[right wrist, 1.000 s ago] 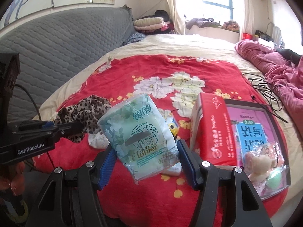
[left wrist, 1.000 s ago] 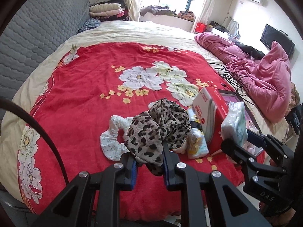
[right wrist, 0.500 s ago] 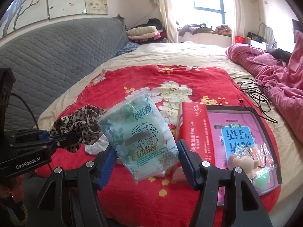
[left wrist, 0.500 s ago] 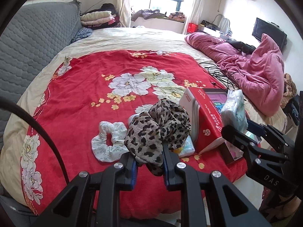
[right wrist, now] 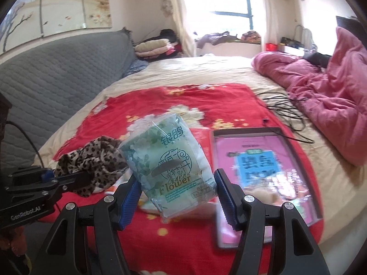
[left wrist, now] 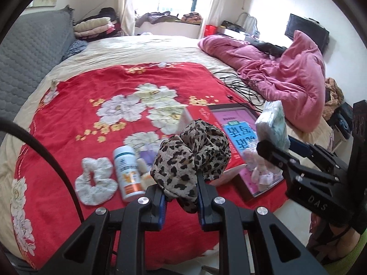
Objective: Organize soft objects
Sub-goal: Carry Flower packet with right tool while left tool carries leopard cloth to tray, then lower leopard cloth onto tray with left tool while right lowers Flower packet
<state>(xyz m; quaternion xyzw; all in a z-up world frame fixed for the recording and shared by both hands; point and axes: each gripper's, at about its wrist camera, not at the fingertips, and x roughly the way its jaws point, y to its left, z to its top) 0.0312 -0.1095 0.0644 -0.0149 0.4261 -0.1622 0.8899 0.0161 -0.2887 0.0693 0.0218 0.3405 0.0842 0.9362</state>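
My left gripper point(left wrist: 180, 197) is shut on a leopard-print scrunchie point(left wrist: 192, 153) and holds it above the red floral blanket point(left wrist: 96, 87). The scrunchie point(right wrist: 91, 162) and the left gripper point(right wrist: 66, 181) also show in the right wrist view. My right gripper point(right wrist: 176, 197) is shut on a green tissue pack point(right wrist: 169, 165), held in the air. The pack point(left wrist: 273, 123) and the right gripper point(left wrist: 282, 151) show at the right of the left wrist view. A white scrunchie point(left wrist: 95, 184) lies on the blanket at the left.
A red box with a pink lid point(left wrist: 231, 133) lies on the blanket with small soft toys point(left wrist: 259, 167) on it. A white bottle point(left wrist: 127, 171) lies beside the white scrunchie. Black cables point(left wrist: 243, 87) and a pink duvet point(left wrist: 286, 73) lie at the right. A grey headboard point(right wrist: 57, 78) stands at the left.
Both grippers have risen and drawn back with their loads. The white bottle has come into view beside the white scrunchie. The box lid now lies under the right gripper.
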